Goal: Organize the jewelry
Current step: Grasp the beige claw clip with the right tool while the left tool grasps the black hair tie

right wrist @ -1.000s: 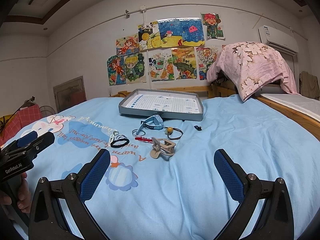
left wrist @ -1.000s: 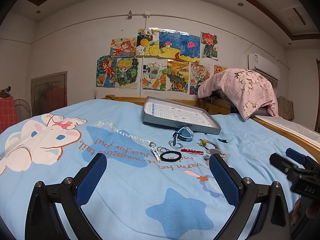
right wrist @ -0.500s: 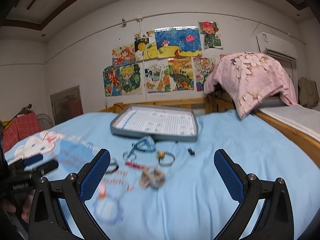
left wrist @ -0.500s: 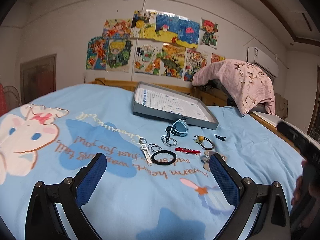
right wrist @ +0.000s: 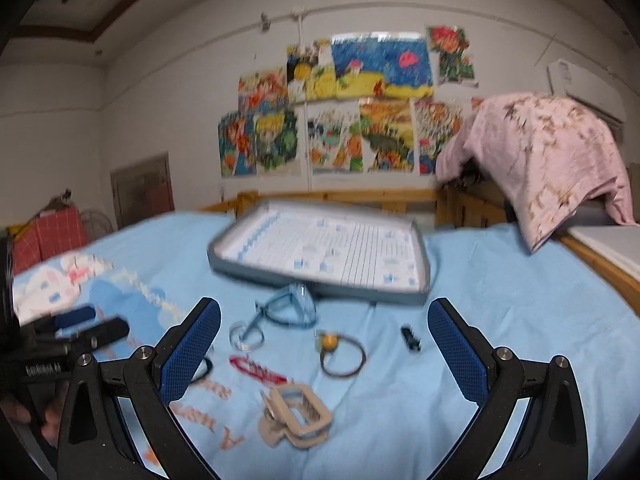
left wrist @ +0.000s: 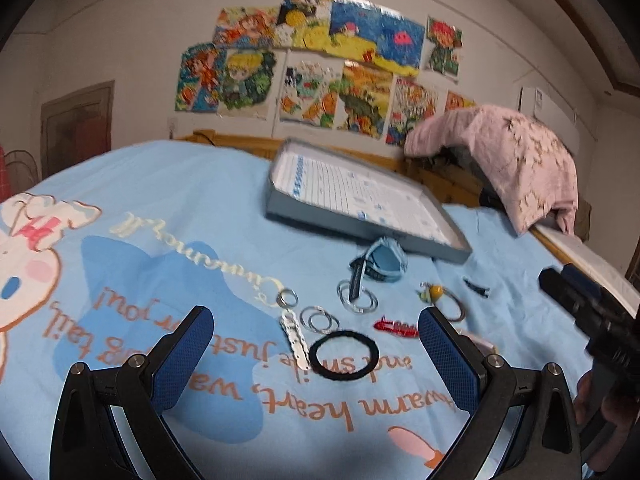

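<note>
Small accessories lie scattered on a light blue bedsheet in front of a grey tray (left wrist: 320, 216) (right wrist: 240, 270) with a white gridded liner. Between my open left gripper's (left wrist: 316, 360) blue pads lie a black hair band (left wrist: 343, 355), a silver clip (left wrist: 294, 338), thin rings (left wrist: 319, 319) and a red clip (left wrist: 396, 326). A blue watch (left wrist: 380, 262) (right wrist: 294, 308) sits by the tray. My open right gripper (right wrist: 324, 356) frames a beige claw clip (right wrist: 296, 414), a band with a yellow bead (right wrist: 342, 354) and a small black clip (right wrist: 411, 338). Nothing is held.
A pink flowered cloth (left wrist: 508, 164) (right wrist: 552, 160) drapes over the wooden bed frame at the back right. Colourful drawings (left wrist: 320, 72) cover the far wall. Each view shows the other gripper at its edge, held by a hand. A red checked item (right wrist: 52, 236) stands at far left.
Both grippers have moved forward and lower toward the scattered items, which now sit larger and between the fingers. Both stay open. Nothing on the bed has moved.
</note>
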Available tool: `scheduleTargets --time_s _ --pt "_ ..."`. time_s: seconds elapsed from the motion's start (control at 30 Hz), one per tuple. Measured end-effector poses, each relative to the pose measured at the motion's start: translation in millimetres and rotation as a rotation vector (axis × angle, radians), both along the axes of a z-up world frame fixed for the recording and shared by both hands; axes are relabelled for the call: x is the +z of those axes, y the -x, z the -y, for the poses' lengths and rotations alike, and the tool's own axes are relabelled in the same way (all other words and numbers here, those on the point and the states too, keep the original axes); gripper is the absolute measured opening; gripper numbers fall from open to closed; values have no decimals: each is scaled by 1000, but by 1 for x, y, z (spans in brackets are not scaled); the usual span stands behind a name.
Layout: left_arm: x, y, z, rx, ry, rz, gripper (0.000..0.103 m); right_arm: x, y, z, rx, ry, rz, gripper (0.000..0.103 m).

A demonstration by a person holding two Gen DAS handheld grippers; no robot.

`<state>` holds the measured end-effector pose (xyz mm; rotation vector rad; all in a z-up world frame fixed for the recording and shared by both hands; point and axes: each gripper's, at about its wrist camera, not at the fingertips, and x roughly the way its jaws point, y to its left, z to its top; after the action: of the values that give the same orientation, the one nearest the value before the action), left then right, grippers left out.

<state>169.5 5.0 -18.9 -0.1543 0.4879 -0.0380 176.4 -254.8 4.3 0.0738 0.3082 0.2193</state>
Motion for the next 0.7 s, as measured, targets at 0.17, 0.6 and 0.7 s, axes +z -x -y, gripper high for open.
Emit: scheduleTargets --time_s 0.17,0.6,0.7 --pt "-21 -7 2 -22 9 -42 97 -29 -11 -3 61 8 -96 102" --pt "-57 -30 2 -137 83 -167 43 -75 -26 -23 154 54 -240 80" --pt "-62 -36 0 -151 123 -207 39 -78 -30 -22 159 42 -260 75"
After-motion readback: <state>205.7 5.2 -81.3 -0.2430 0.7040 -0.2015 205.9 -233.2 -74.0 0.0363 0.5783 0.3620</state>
